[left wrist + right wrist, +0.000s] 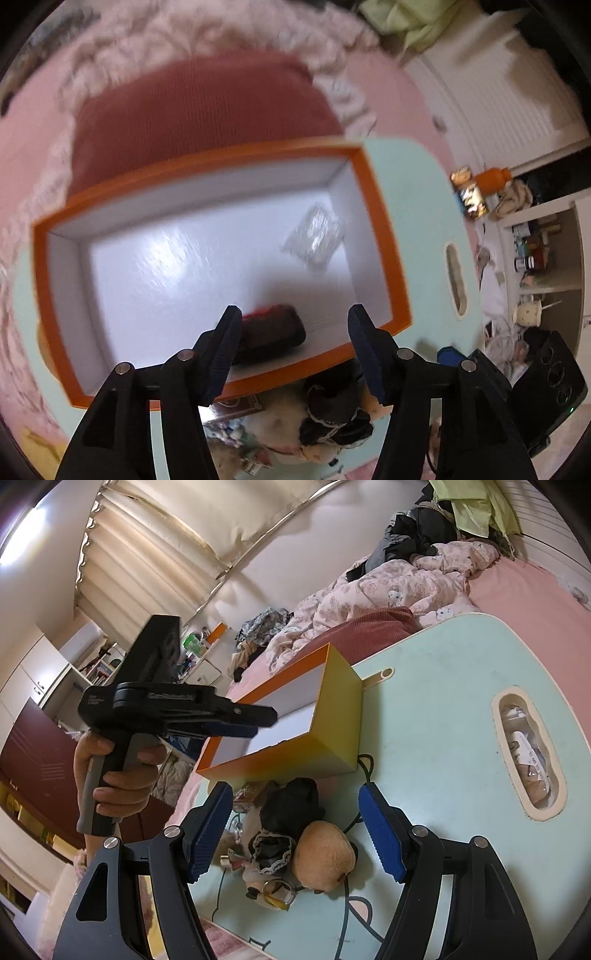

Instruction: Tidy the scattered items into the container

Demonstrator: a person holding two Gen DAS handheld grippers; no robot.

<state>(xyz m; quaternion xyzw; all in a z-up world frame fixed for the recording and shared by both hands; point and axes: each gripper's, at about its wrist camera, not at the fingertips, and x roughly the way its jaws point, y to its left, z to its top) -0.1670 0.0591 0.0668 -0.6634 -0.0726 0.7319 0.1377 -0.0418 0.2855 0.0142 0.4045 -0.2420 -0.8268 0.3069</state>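
Both grippers, left gripper (293, 325) and right gripper (297, 814), were spread wide, grasping nothing. Below the left one lay a dark item (275, 332) inside the orange box (384, 229). Ahead of the right one sat a plush toy (323, 856).

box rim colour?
Orange rim on the box, white inside; clearest in the left wrist view.

Glossy white lining inside the orange cardboard box (380, 229); plush toy (325, 860) fuzzy.
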